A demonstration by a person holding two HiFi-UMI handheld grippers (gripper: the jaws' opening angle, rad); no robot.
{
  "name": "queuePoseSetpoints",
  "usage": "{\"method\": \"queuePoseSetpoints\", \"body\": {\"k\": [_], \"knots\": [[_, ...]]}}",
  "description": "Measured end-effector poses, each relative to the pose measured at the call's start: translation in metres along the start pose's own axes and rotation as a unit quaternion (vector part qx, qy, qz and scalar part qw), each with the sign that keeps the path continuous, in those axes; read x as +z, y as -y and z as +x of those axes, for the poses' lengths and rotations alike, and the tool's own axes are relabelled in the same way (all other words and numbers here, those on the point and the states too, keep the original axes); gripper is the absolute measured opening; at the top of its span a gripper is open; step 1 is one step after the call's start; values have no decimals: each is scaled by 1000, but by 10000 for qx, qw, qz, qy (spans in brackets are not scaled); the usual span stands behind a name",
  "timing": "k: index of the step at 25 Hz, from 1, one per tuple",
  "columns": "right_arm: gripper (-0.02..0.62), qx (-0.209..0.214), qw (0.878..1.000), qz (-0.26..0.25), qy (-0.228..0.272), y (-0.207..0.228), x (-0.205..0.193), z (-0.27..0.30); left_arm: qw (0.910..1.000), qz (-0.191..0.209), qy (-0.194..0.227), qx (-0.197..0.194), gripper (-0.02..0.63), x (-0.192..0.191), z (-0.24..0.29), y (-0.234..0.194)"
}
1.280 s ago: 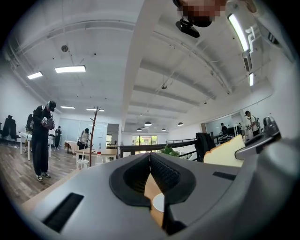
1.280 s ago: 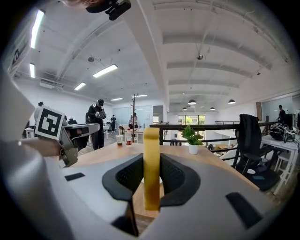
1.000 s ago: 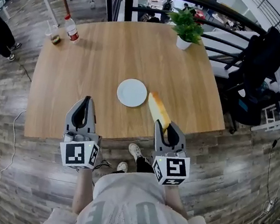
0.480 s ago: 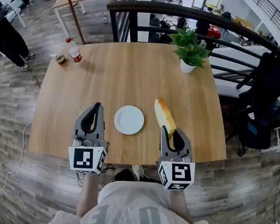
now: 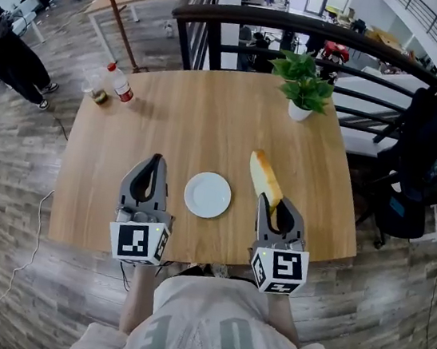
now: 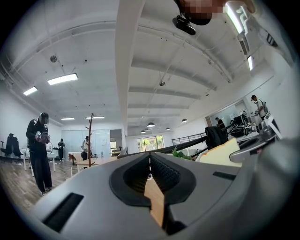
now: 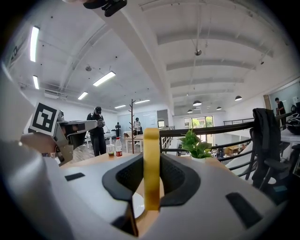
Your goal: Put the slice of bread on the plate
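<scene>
at a wooden tabletop (image 5: 202,119), a person holds a two-jawed tool in each hand. the right tool (image 5: 279,205) pinches the slice of bread (image 5: 266,180) by its near end, and the slice juts out past the jaws above the tabletop, just to the right of the white plate (image 5: 207,195) and not touching it. in the right gripper view the slice of bread (image 7: 151,168) stands on edge, upright, clamped between the two dark pads, with the rim of the plate (image 7: 136,204) showing below and to the left. the left tool (image 5: 154,159) hovers to the left of the plate, its jaws pressed together at the tips with nothing in them. a potted plant (image 5: 303,89) stands at the far right edge, and a bottle (image 5: 120,83) and a cup (image 5: 97,90) at the far left corner.
</scene>
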State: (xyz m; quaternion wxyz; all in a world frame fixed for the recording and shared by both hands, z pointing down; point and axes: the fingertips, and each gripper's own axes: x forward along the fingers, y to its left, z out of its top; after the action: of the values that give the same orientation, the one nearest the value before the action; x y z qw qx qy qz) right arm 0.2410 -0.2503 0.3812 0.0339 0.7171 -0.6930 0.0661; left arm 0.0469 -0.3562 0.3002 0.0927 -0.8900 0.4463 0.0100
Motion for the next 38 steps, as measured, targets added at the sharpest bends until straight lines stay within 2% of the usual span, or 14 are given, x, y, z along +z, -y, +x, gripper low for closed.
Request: {"method": "queuePoseSetpoints", "body": {"k": [5,9,14,16,19,22,25,31,35,38], "knots": [[92,39,9997,-231,44,-14,10,16,10000,-63,54,-19,9,0,4,-14],[92,195,9967,-785,-90,-32,10,26,9998,-180,-34,41,9,-11,-4,-21],[92,591,9880,-1358,-444,-61,0,50,9996,-239,-114,67,9,-27,-7,-33],[92,717,9790,-1807,-621,-72,-9,58,9993,-310,-189,114,9,-35,-11,-38],[92,893,9546,-2666,-988,-86,-32,75,9984,-437,-311,189,9,-48,-18,-47],[92,1036,9208,-3499,-1378,-94,-57,88,9971,-572,-438,258,9,-61,-24,-51],[92,1175,8890,-4110,-1639,-103,-78,97,9957,-676,-524,351,9,-71,-31,-58],[92,1143,8098,-5389,-2017,-105,-124,117,9916,-963,-685,531,9,-91,-42,-64],[92,858,7813,-5775,-2208,-99,-152,123,9874,-1176,-889,579,9,-110,-53,-64],[92,626,7727,-5916,-2215,-97,-163,132,9842,-1335,-932,693,9,-115,-58,-72]]}}
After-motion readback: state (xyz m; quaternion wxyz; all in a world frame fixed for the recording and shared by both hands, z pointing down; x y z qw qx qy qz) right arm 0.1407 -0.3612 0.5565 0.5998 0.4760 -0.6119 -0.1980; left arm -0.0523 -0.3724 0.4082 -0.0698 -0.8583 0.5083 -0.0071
